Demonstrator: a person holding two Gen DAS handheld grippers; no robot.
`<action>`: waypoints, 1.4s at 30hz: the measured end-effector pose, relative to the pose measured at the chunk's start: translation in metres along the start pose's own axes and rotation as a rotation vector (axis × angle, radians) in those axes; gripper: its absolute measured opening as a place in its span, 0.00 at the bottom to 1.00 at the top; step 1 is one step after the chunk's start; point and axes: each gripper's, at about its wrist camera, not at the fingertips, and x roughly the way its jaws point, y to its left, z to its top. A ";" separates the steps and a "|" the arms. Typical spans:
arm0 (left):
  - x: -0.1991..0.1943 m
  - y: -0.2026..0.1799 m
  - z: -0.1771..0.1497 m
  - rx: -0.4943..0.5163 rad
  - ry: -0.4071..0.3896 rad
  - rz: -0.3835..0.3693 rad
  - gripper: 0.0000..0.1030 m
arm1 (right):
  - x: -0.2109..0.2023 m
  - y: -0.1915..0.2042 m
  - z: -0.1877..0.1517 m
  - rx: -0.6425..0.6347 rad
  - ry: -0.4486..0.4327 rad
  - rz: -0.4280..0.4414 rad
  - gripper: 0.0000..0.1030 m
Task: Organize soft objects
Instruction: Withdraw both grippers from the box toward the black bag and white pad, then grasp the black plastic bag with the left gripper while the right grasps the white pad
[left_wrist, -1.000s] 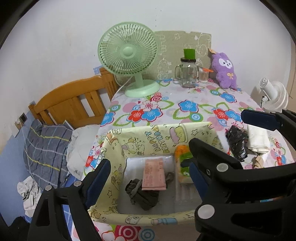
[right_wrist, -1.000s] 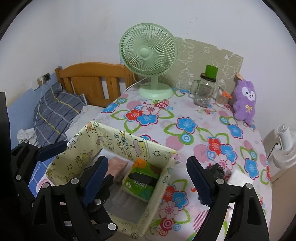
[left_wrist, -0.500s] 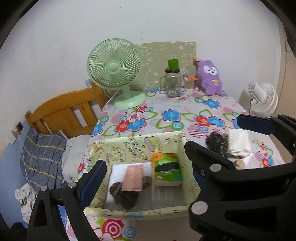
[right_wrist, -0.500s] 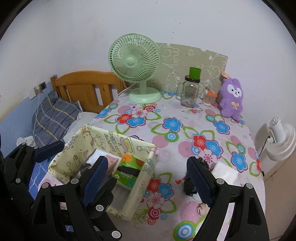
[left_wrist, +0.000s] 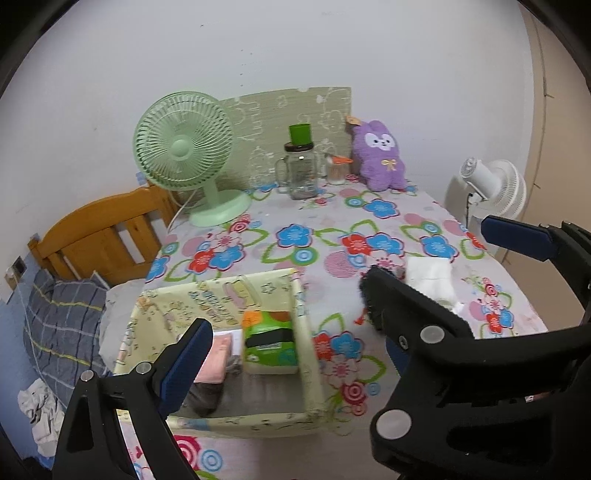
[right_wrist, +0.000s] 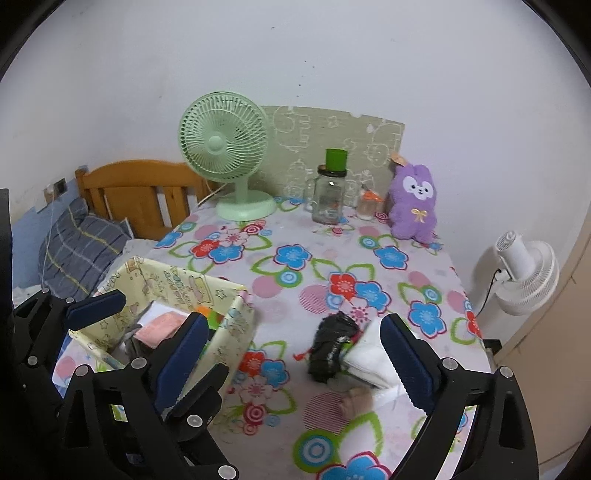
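**Both grippers hovering empty over a flowered table, loose soft items waiting beside the fabric bin**

You are holding two grippers above a table that is wearing a bright floral cloth. Your left gripper is hanging over a pale yellow cartoon-print fabric bin, its jaws spread wide and gripping nothing. Your right gripper is likewise gaping wide and empty, framing the loose pile at the table's right side.

Inside the bin, a green tissue pack is lying against the right wall, with a folded pink cloth and a dark bundle sitting to its left, seemingly gathered there as sorted items.

Outside the bin, well apart from it, a crumpled black soft item is lying touching a folded white cloth. These appear to be waiting their turn, and your right gripper seems to be lining up on them.

At the far edge, a green desk fan, a glass jar and a purple plush rabbit are standing along the wall.
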 end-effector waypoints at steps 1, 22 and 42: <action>0.000 -0.003 0.001 -0.002 -0.003 -0.010 0.93 | -0.001 -0.004 -0.001 0.006 0.002 -0.001 0.93; 0.020 -0.054 0.006 0.001 0.011 -0.091 0.93 | -0.004 -0.062 -0.022 0.080 0.018 -0.110 0.94; 0.077 -0.090 -0.003 -0.009 0.074 -0.112 0.84 | 0.046 -0.111 -0.052 0.141 0.106 -0.094 0.94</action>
